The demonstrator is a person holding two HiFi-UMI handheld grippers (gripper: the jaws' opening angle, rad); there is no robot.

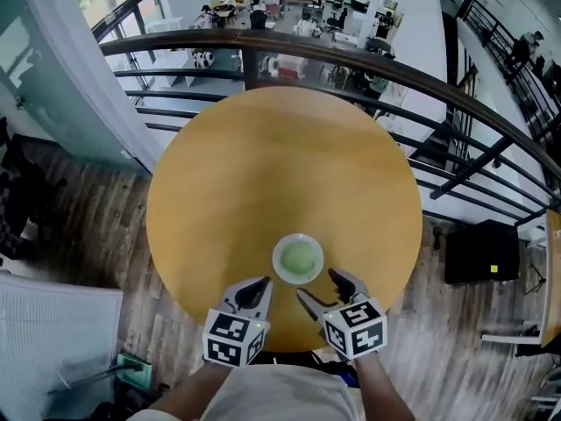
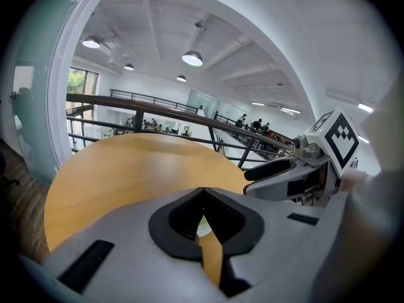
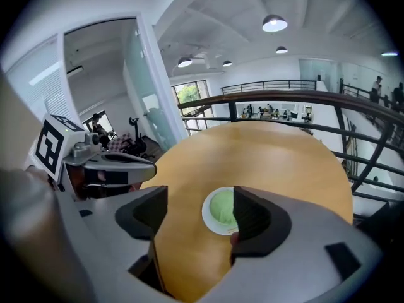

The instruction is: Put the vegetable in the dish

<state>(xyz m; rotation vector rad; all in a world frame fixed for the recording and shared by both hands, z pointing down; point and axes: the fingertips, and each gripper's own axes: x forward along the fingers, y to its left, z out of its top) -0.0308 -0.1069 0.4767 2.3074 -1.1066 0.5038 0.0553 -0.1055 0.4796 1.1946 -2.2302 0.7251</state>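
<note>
A pale green vegetable (image 1: 299, 257) lies in a small white dish (image 1: 281, 267) near the front edge of the round wooden table (image 1: 263, 165). In the right gripper view the vegetable (image 3: 222, 208) and the dish (image 3: 210, 223) show between the jaws, lower down on the table. My right gripper (image 1: 320, 285) hangs just right of the dish, open, with nothing held. My left gripper (image 1: 261, 285) hovers just left of the dish. Its jaws meet at the tips in the left gripper view (image 2: 202, 193), shut and empty.
A dark curved railing (image 1: 351, 60) runs behind the table, with a lower floor of desks beyond it. Wood flooring surrounds the table. A black box (image 1: 480, 251) stands on the floor at the right, a white panel (image 1: 53, 340) at the lower left.
</note>
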